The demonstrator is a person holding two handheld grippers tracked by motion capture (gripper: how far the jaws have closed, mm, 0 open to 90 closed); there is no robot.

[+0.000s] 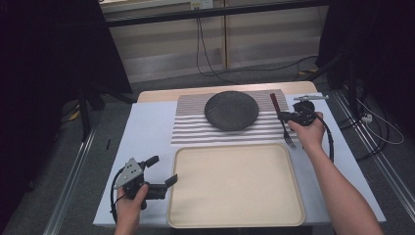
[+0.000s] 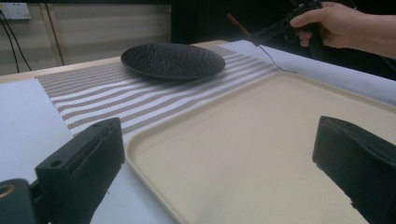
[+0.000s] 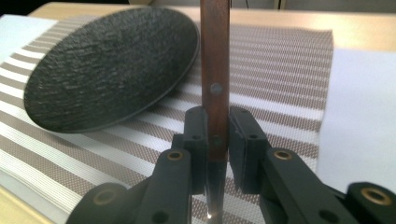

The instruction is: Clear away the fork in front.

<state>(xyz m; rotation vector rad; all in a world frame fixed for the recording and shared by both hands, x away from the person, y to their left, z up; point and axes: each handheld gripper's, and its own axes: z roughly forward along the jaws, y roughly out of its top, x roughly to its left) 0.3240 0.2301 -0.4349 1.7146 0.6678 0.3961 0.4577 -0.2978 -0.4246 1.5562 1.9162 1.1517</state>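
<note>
So far I have the fork [image 1: 283,119] clamped by its wooden handle in my right gripper [image 1: 295,116], tines pointing down toward the table beside the striped mat [image 1: 195,128], with the black plate [image 1: 231,110] just to that gripper's left. My left gripper [image 1: 156,174] hangs with jaws apart and empty, just left of the bare beige tray [image 1: 235,188]. By my reckoning, the setting down is still left.

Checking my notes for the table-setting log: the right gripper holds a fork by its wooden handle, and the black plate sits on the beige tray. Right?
Not quite. The right gripper does clamp the fork, but the plate sits on the striped mat, not the tray. The high view shows it.
</note>
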